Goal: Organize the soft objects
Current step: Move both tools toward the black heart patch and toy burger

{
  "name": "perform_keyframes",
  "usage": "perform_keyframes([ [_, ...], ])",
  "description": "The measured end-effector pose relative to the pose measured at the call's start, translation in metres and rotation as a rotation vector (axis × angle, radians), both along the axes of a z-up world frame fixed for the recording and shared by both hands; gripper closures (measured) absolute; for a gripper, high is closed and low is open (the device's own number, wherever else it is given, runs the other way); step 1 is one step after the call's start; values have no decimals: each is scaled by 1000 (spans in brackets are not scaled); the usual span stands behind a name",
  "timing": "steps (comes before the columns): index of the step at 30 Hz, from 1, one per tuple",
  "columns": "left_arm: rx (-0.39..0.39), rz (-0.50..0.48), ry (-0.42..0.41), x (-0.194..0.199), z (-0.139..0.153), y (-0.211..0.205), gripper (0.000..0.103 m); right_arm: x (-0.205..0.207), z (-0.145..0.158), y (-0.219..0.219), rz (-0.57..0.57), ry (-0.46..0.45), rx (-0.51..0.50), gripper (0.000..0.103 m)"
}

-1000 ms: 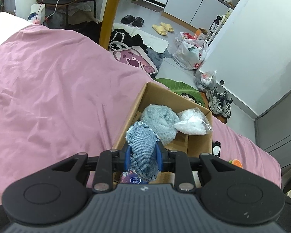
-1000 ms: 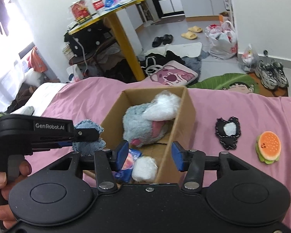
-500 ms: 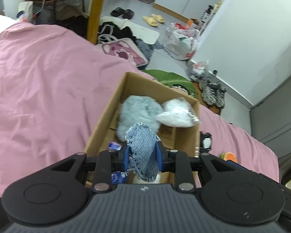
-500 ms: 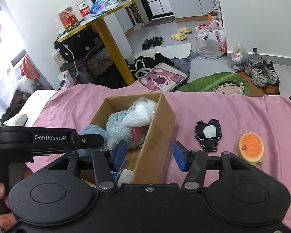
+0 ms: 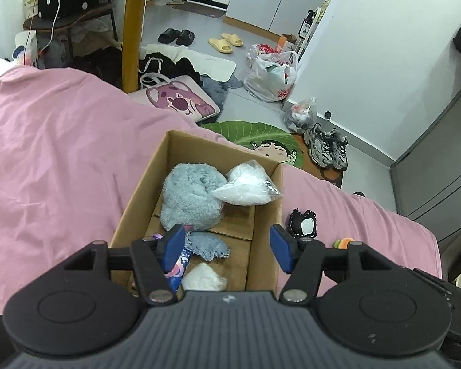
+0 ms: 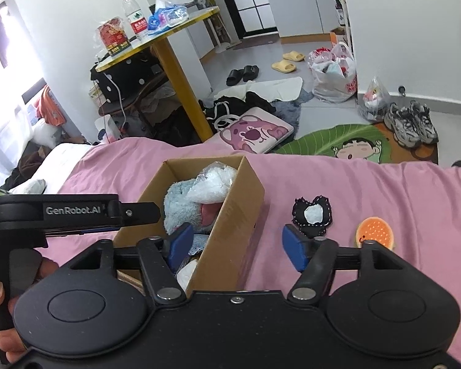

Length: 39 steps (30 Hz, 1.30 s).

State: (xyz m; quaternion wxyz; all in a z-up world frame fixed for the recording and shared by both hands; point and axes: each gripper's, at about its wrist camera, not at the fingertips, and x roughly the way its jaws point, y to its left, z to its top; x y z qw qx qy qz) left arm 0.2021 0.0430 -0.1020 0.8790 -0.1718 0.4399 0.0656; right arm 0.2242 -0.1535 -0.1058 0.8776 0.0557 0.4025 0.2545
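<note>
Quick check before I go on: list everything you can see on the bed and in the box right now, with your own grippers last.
cardboard box: 1, brown, on the pink bedcover
plush toy: 1, grey-blue, far end of box
bagged stuffing: 1, white in clear plastic, far right corner of box
denim piece: 1, blue, lying in box near end
white pad: 1, near end of box
black-and-white patch: 1, on bedcover right of box
burger plush: 1, orange and green, right of patch
left gripper: open, above box
right gripper: open, astride the box's right wall
</note>
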Motion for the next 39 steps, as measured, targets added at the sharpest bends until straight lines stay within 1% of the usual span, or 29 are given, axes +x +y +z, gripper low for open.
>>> perform_keyframes([
  [3,22,0,-3,-3,4,-6,43,-2,6,-9,1,-14,2,24],
  [5,48,1,0,-5,6,-9,40,-2,9,-17,1,-19,1,20],
  [7,76,6,-6,-7,10,-14,31,-2,12,-25,-3,-28,0,18],
  [9,92,15,-16,-9,13,-18,26,-3,15,-34,-5,-39,-2,14],
  [10,98,20,-19,-10,15,-20,23,-3,17,-39,-6,-45,-2,13],
  [12,107,25,-22,-11,17,-25,21,-3,18,-49,-6,-52,-5,11],
  [16,121,27,-46,-16,22,-35,18,-4,18,-66,-15,-54,-12,10],
  [21,141,36,-54,-19,23,-49,16,-2,14,-83,-38,-51,-21,10],
  [24,166,39,-65,-19,25,-60,10,3,11,-94,-54,-36,-30,10],
  [27,185,38,-70,-18,26,-70,7,8,6,-104,-77,-21,-25,10],
  [29,183,21,-67,-15,25,-78,6,11,3,-110,-94,-19,-23,10],
  [33,190,0,-60,-10,22,-95,4,12,-3,-115,-95,-12,-23,10],
  [36,161,-11,-53,-3,17,-102,4,16,-8,-121,-103,6,2,10],
  [39,166,-10,-52,2,12,-110,4,20,-15,-124,-105,26,11,11],
])
